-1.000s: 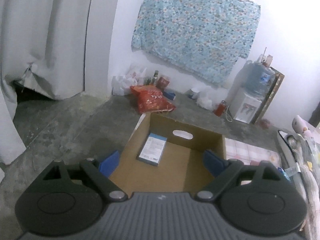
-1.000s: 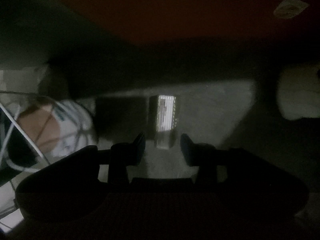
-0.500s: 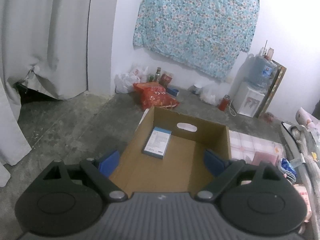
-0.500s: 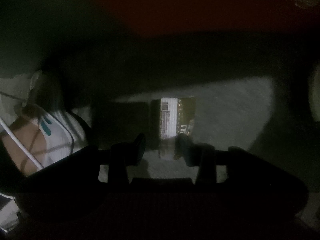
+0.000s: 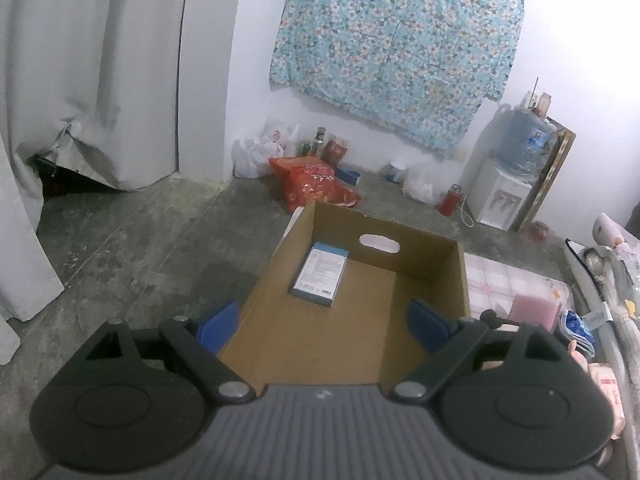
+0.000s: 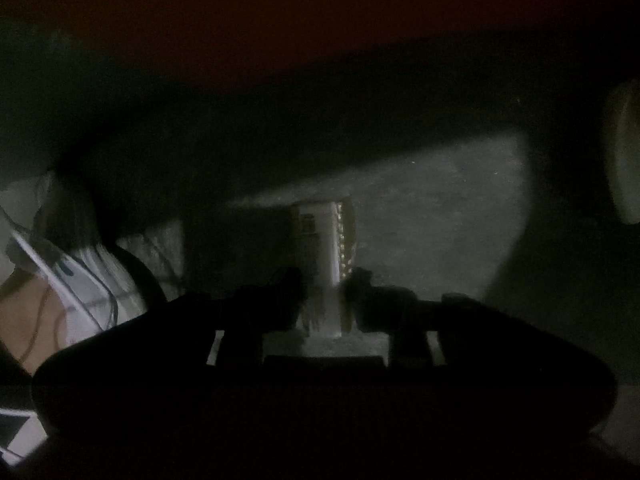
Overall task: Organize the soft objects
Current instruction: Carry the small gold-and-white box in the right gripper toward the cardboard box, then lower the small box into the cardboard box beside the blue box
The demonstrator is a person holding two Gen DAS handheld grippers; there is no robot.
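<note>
Closing over the last half second, the right gripper (image 6: 324, 284) now has the small packet (image 6: 325, 240) between its fingers, nearer than before; contact is too dark to confirm. Packet lies on the floor, long axis pointing straight away from the gripper. Left gripper (image 5: 326, 326) stands wide apart above the cardboard box (image 5: 424, 248), holding nothing.

Right wrist view is dark and smeared — the small packet (image 6: 324, 248) between the fingers shows unreadable print. At three o'clock, a pale rounded object (image 6: 626, 152) — cut by the edge.
</note>
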